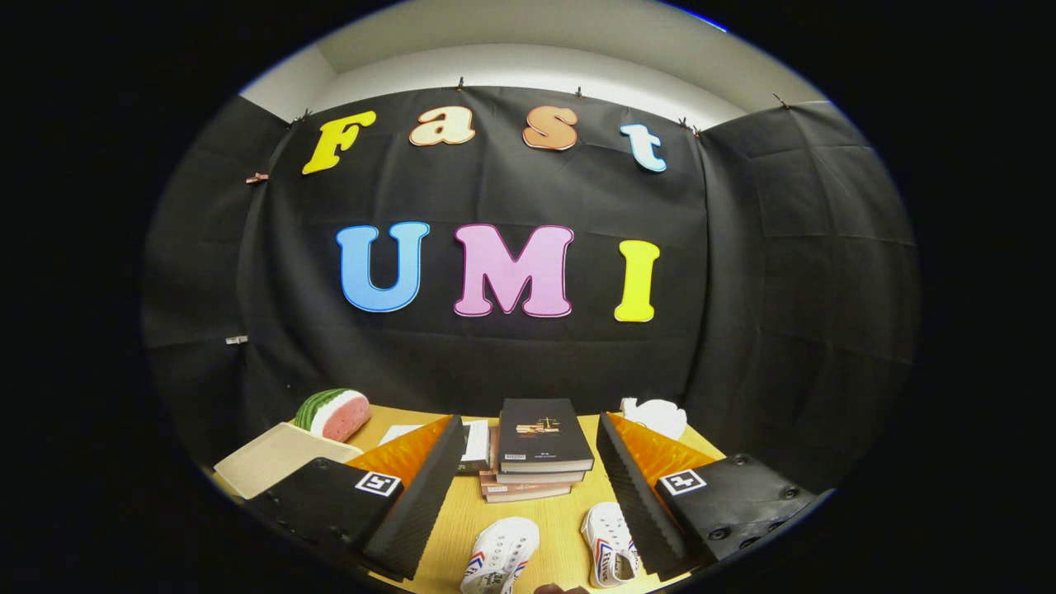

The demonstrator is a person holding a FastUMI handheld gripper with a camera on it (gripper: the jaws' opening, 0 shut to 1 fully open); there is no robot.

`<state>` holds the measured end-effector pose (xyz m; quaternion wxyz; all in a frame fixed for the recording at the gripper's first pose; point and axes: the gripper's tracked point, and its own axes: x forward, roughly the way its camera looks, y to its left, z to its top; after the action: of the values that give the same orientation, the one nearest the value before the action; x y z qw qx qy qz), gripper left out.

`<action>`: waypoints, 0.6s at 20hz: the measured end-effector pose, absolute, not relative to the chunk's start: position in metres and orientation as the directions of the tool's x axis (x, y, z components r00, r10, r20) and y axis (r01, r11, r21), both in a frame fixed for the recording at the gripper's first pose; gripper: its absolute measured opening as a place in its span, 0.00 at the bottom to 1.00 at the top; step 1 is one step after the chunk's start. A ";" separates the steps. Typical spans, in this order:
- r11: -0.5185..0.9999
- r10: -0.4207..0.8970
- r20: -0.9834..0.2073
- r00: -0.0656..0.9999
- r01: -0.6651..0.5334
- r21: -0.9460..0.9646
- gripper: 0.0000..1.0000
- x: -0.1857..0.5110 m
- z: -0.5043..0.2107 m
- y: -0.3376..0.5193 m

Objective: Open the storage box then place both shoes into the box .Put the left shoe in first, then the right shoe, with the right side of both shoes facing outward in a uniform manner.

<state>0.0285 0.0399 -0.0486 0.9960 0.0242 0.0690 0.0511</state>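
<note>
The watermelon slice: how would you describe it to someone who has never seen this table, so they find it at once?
Start at the wooden table below the black cloth wall. Go to its far corner, beyond the open gripper and past the stack of books, just behind the beige tray. The watermelon slice lies there, the one rounded thing with a striped green rind and pink flesh.

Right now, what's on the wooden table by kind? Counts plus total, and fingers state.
White canvas shoes with red and blue stripes: 2
Stacked books, dark-covered one on top: at least 3
Watermelon-slice toy: 1
Beige flat tray: 1
White crumpled object, beyond the fingers: 1
Total: at least 8
Fingers open, shoes between and just ahead of them, nothing gripped.
</note>
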 end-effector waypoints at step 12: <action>0.955 0.285 -0.258 0.923 -0.250 0.162 0.98 0.029 -0.074 0.081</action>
<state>0.0293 0.0809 -0.0744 0.9785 0.0632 0.1406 0.1368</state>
